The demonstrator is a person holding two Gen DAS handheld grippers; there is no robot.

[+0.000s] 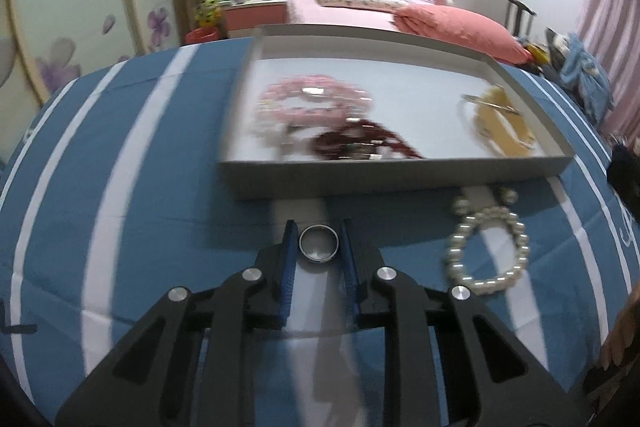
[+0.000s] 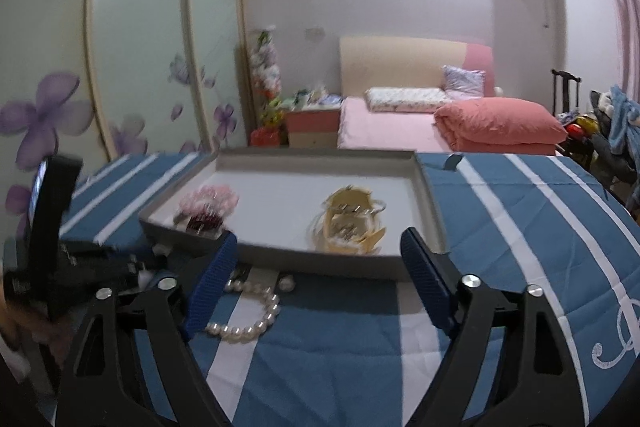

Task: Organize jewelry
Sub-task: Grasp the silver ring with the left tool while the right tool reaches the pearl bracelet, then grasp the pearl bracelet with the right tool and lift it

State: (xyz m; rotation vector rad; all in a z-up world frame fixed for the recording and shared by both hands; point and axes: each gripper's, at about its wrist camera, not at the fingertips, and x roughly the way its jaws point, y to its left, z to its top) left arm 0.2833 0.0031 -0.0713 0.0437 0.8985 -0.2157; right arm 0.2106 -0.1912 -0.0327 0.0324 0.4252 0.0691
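Observation:
My left gripper is shut on a silver ring, held just in front of the grey tray. The tray holds a pink bead bracelet, a dark red bead string and a yellow card with earrings. A pearl bracelet lies on the blue striped cloth right of the ring. My right gripper is open and empty, near the tray's front wall, above the pearl bracelet. The left gripper's body shows at the left.
The blue cloth with white stripes covers the work surface. Beyond it stand a bed with a pink quilt, a nightstand and flowered wardrobe doors. Clutter sits at the far right.

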